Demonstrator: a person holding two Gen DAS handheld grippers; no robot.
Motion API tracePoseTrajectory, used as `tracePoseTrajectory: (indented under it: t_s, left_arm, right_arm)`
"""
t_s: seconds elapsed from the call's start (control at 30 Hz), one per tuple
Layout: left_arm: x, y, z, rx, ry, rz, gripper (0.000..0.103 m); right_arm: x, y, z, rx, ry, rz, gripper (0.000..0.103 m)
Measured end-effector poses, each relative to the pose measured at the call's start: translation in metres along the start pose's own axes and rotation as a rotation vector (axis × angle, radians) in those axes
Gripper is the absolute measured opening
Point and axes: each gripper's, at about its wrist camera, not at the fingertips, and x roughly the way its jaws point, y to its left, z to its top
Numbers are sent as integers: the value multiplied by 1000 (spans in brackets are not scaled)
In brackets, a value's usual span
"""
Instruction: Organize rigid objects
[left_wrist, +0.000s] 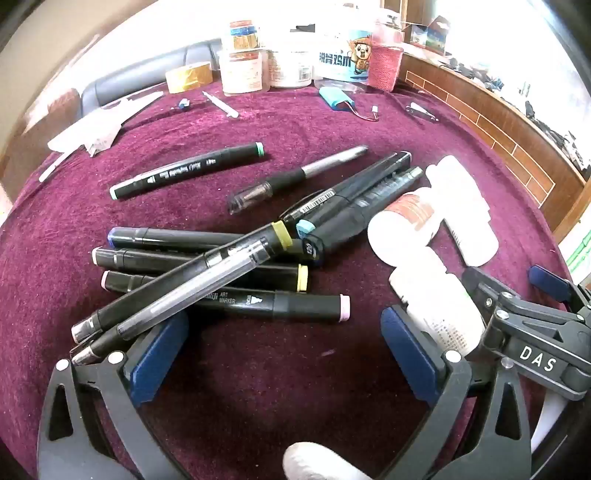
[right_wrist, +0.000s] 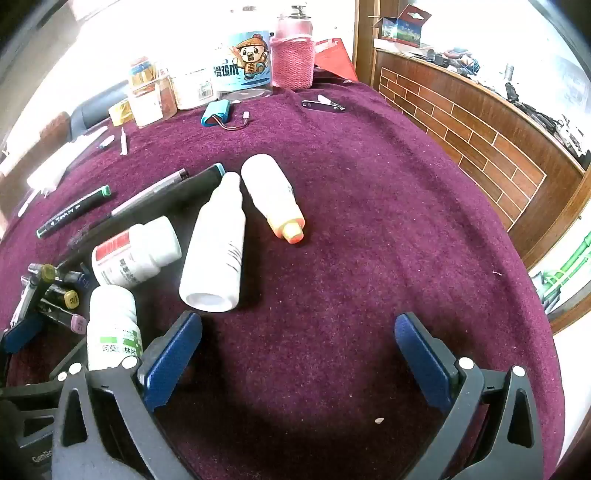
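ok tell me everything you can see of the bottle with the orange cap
The bottle with the orange cap is smooth white plastic, shading to yellow near its orange cap, with dark print partly visible on one side. It lies on its side on the purple tablecloth, cap pointing toward the camera and to the right. The plain white bottle lies close beside it on the left; whether they touch is unclear. No gripper touches it.

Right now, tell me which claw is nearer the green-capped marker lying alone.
Left. The left claw sits just below the marker pile, under the green-capped marker. The right claw is farther right, by the bottles.
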Motion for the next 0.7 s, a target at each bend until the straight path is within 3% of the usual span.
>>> tracePoseTrajectory:
  t_s: [0.7]
  left_arm:
    - [1, 1, 1, 0, 0, 0, 103]
  right_arm:
    - [0, 0, 0, -1, -1, -1, 102]
